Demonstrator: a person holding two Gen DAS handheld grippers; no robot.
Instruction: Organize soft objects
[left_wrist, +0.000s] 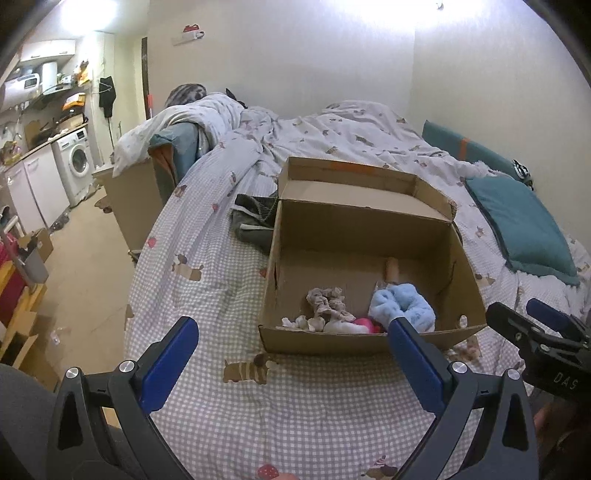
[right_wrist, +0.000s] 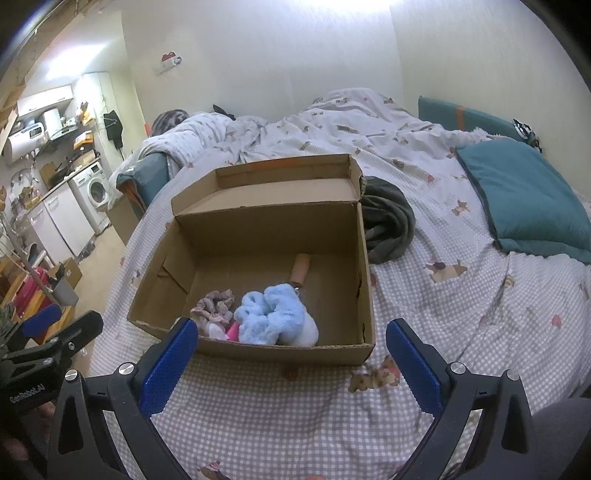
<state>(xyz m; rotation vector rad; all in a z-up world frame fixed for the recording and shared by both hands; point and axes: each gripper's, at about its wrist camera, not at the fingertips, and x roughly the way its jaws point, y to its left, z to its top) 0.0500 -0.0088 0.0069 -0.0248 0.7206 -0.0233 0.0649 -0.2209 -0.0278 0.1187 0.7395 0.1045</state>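
Observation:
An open cardboard box (left_wrist: 365, 236) (right_wrist: 269, 229) sits on the checked bedsheet. Inside lie a fluffy light-blue soft item (left_wrist: 404, 306) (right_wrist: 275, 314), a beige scrunched item (left_wrist: 327, 304) (right_wrist: 216, 304), something pink (left_wrist: 364, 325) (right_wrist: 232, 332), a small white piece (left_wrist: 295, 323) and a brown cylinder (left_wrist: 391, 267) (right_wrist: 300, 269). My left gripper (left_wrist: 291, 354) is open and empty, just in front of the box. My right gripper (right_wrist: 291, 354) is open and empty, also before the box's near wall. Each gripper shows at the edge of the other's view.
A dark grey garment (left_wrist: 255, 221) (right_wrist: 388, 225) lies behind the box. A teal pillow (left_wrist: 524, 225) (right_wrist: 524, 199) lies to the right, a crumpled duvet (left_wrist: 332, 129) at the back. The bed's left edge drops to the floor (left_wrist: 85, 266); the kitchen area is beyond.

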